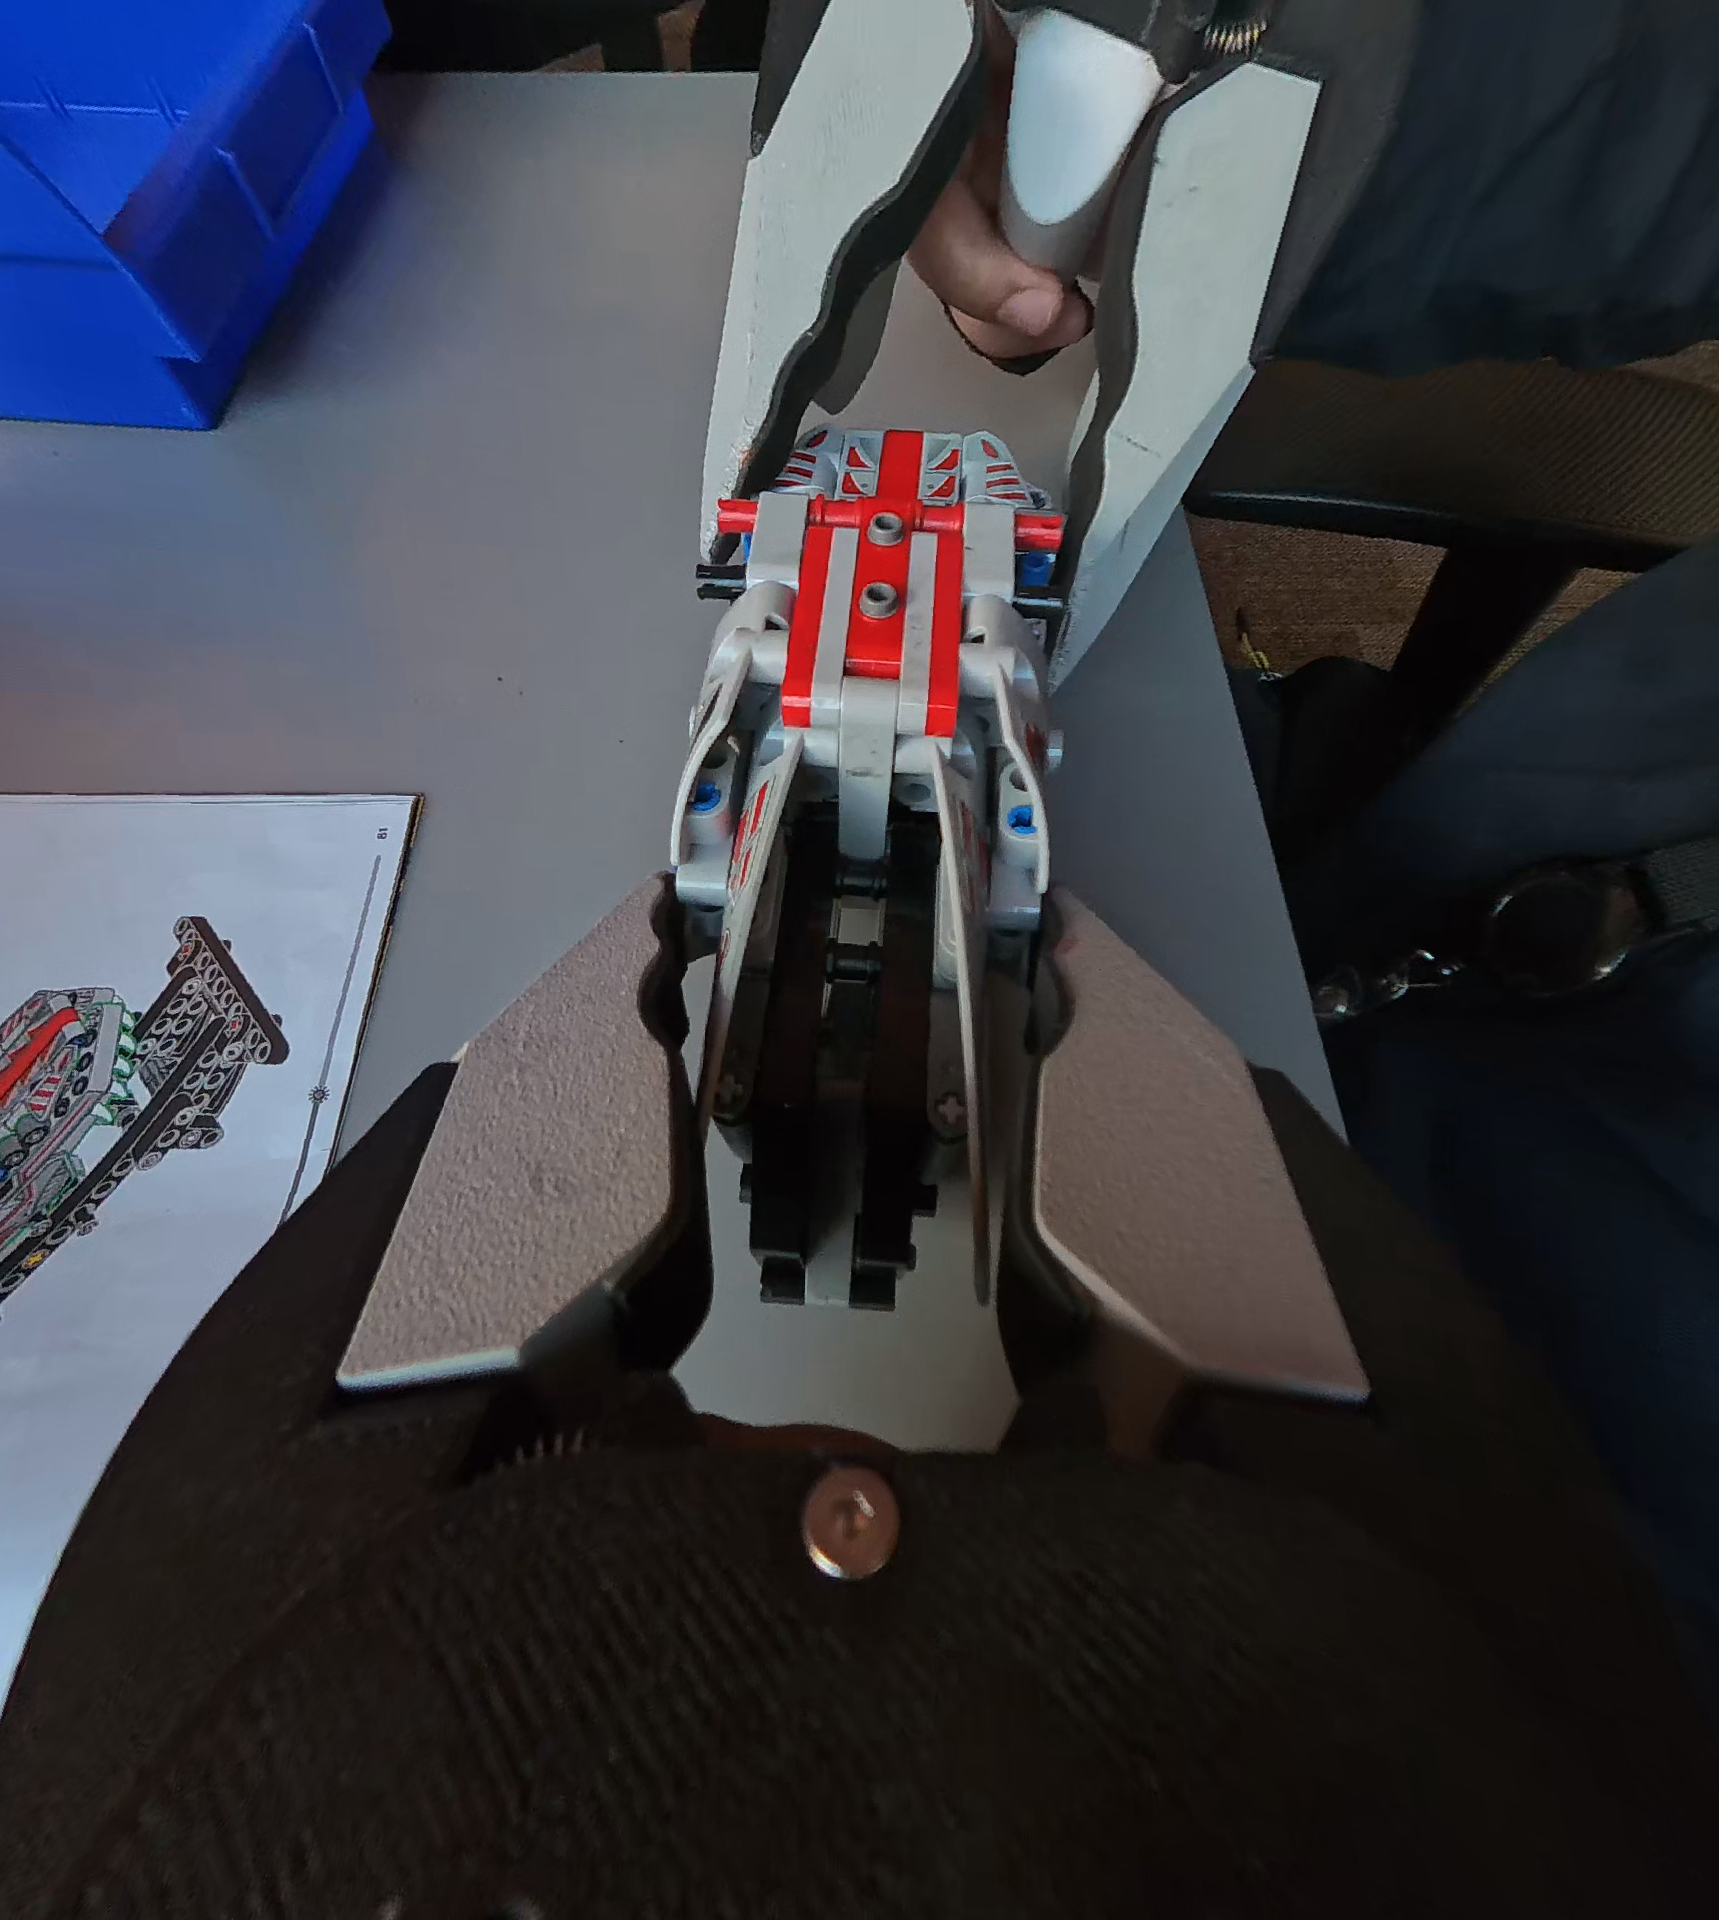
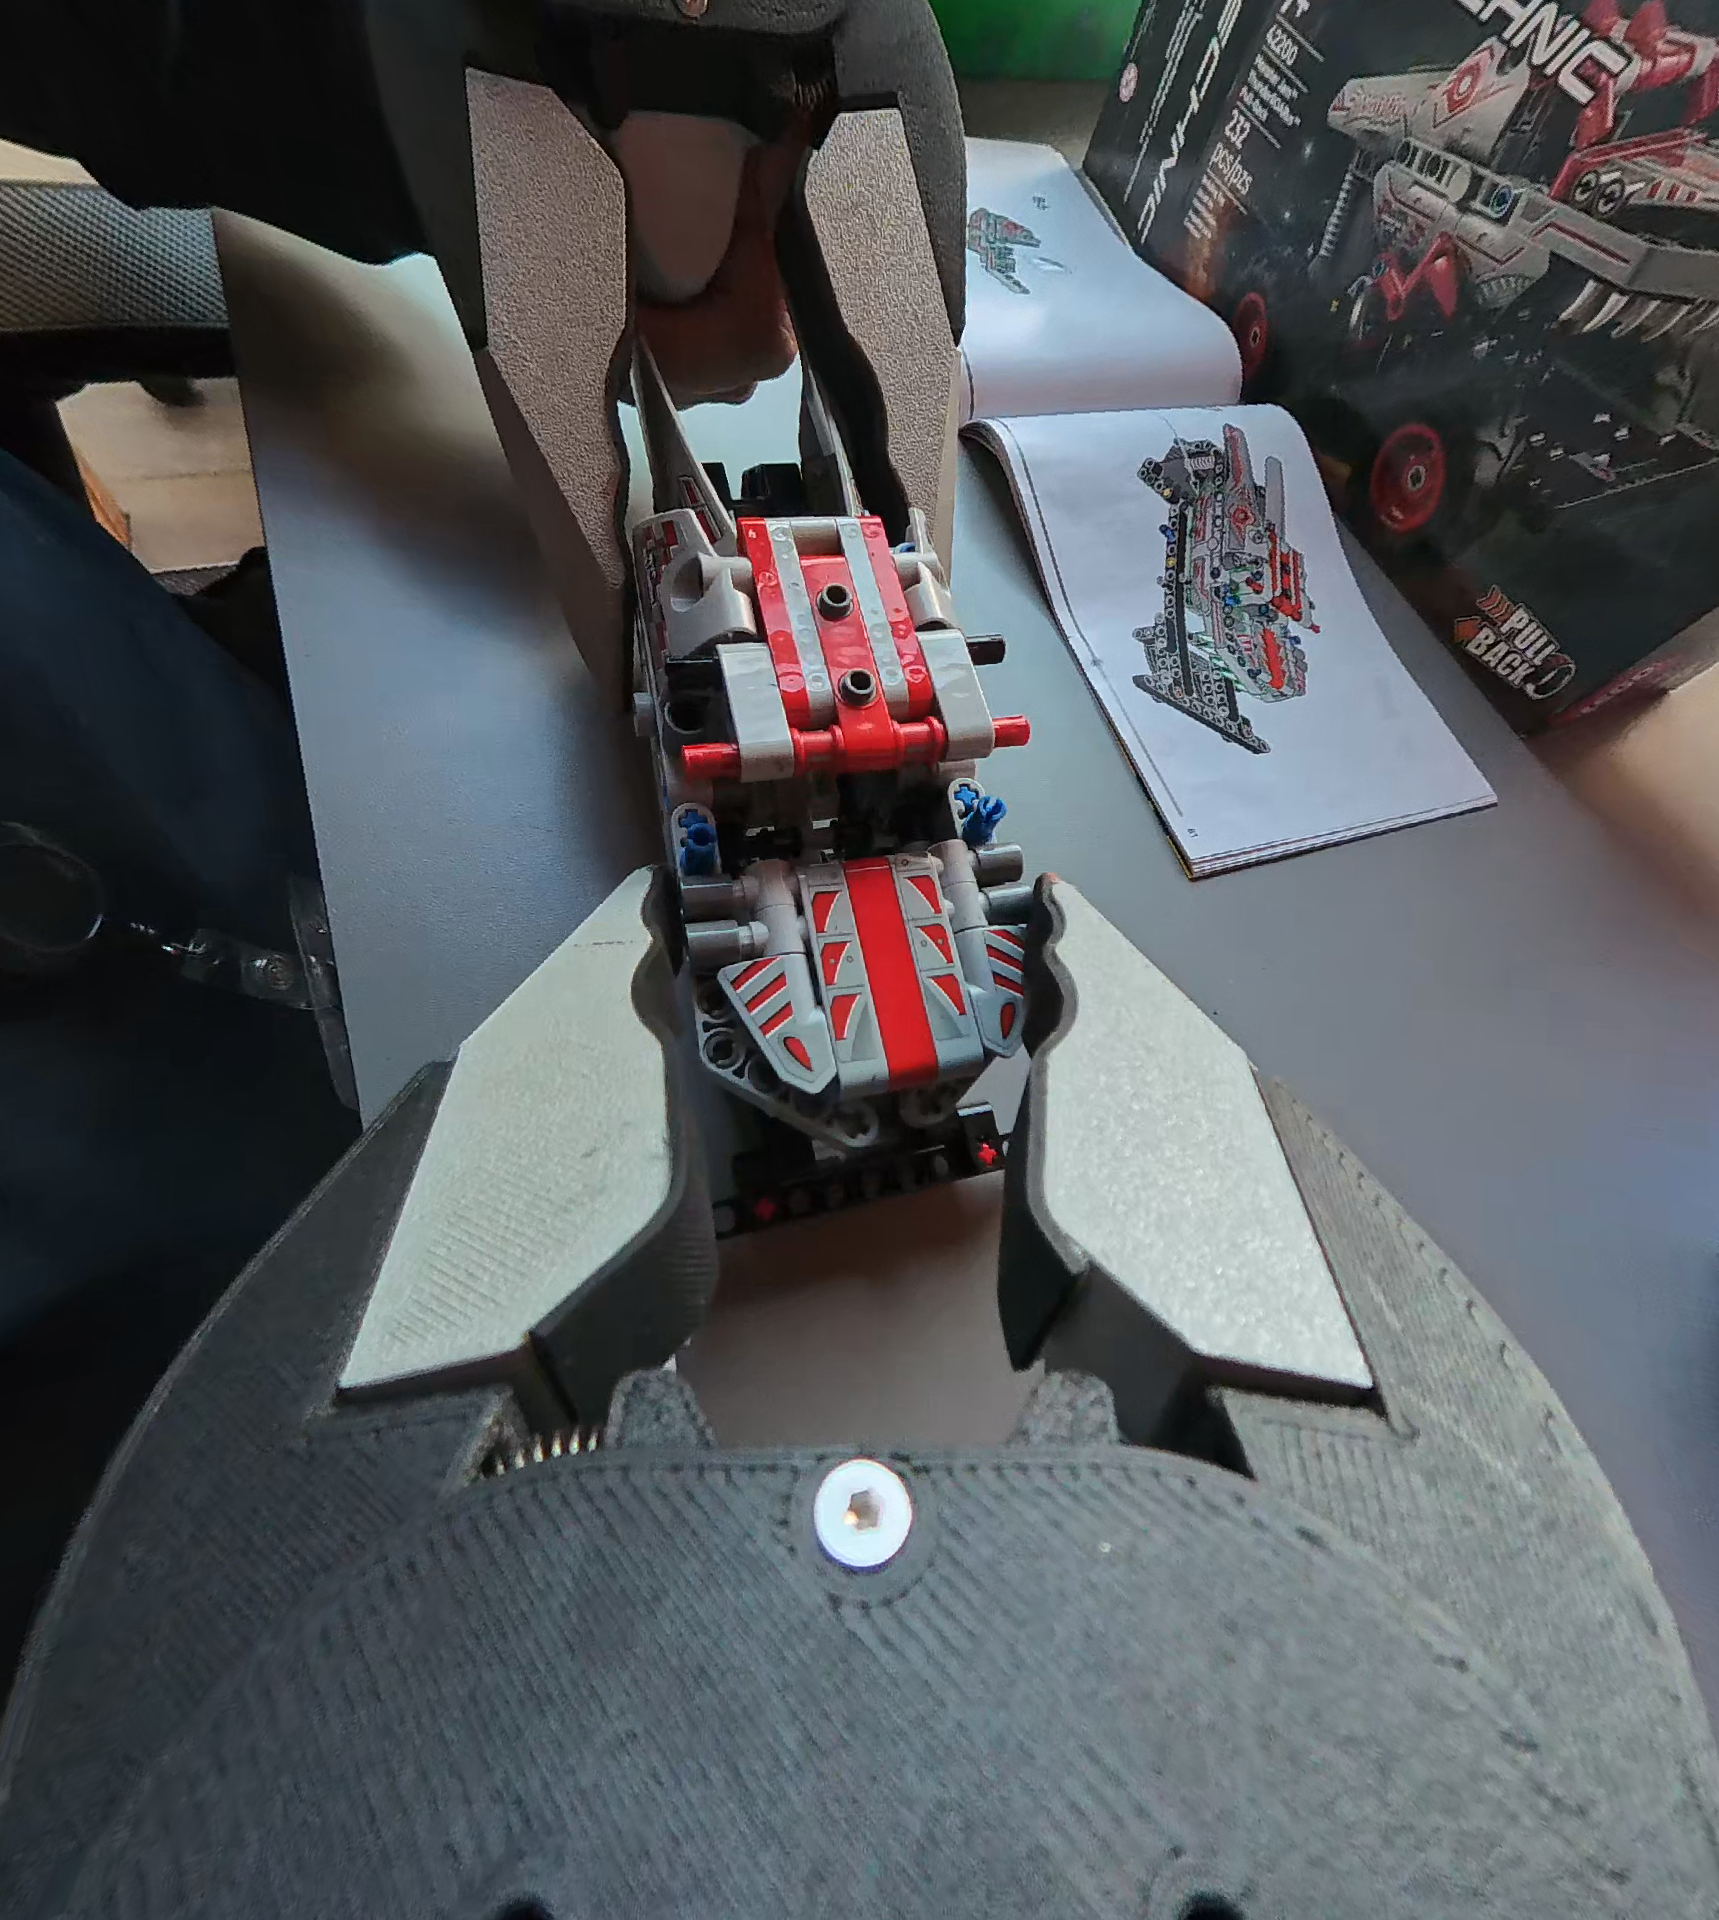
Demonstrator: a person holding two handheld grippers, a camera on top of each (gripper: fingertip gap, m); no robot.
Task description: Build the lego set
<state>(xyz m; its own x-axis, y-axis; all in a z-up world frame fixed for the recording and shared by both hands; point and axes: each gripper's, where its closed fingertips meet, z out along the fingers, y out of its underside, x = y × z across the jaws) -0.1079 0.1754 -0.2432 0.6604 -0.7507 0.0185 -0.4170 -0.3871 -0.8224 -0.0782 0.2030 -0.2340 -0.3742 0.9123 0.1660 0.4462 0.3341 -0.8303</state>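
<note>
Model (image 1: 865, 790): body built, no wheels fitted yet; my left tongs (image 1: 860, 966) and right tongs (image 2: 850, 956) clamp opposite ends above bench (image 1: 419, 582)

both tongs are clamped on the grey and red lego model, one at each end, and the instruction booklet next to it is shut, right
Not quite: the instruction booklet lies open, showing a page with a drawing of the build, as the right wrist view shows. The rest holds: the left tongs and the right tongs each grip an opposite end of the grey and red lego model.
</note>
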